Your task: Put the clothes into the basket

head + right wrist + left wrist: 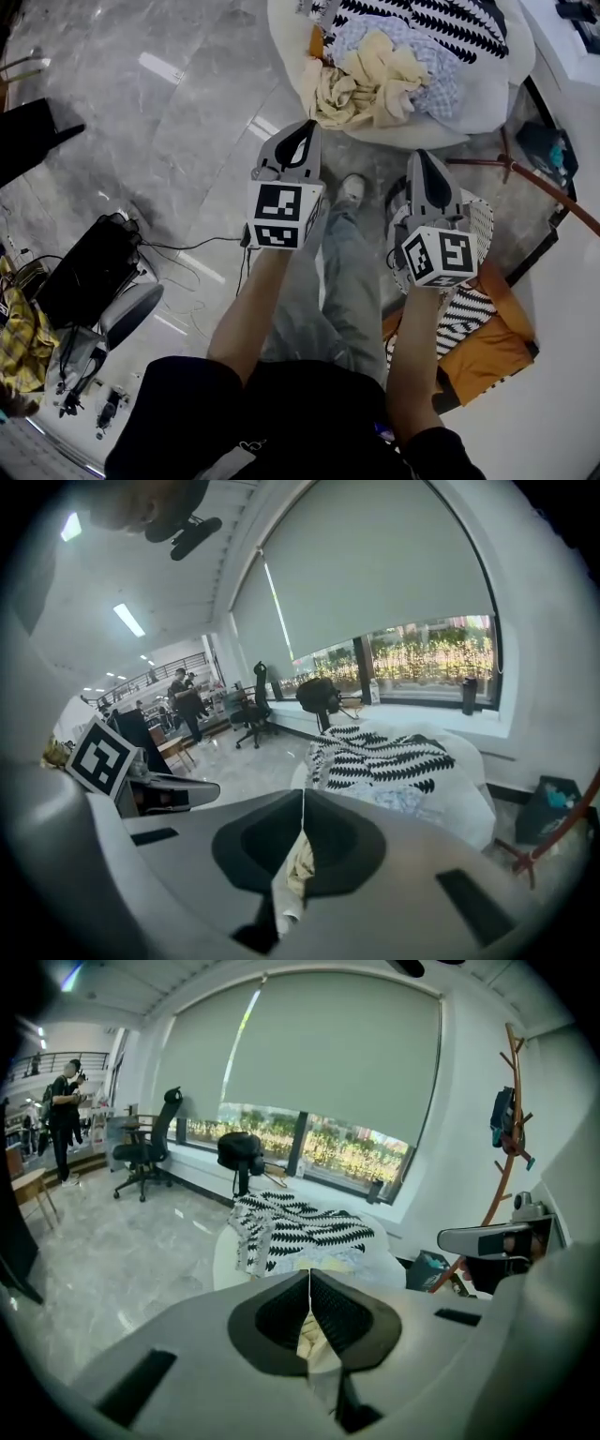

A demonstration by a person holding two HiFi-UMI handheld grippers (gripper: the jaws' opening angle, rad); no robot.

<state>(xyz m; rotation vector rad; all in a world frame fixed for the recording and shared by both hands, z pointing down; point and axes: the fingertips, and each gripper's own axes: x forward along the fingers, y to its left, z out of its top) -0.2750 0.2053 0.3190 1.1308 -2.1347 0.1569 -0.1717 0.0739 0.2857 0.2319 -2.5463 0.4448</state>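
Observation:
A heap of clothes lies on a white beanbag [487,89]: a cream garment [366,80], a pale blue patterned one [436,66] and a black-and-white leaf-print one [441,23]. My left gripper [305,128] hangs just short of the cream garment, jaws shut and holding nothing. My right gripper [422,155] is beside it, also shut and holding nothing. A white lattice basket [480,220] shows partly behind the right gripper. In the left gripper view the shut tips [309,1274] point at the leaf-print garment [291,1227]. The right gripper view shows the same garment [384,757] beyond shut tips [303,794].
A wooden coat rack [506,1138] stands right of the beanbag. A striped cloth [469,314] and an orange cushion [492,352] lie by the basket. My own leg and shoe [352,187] are between the grippers. A black bag [89,272] sits on the marble floor at left. An office chair [145,1147] and a person [66,1110] are far off.

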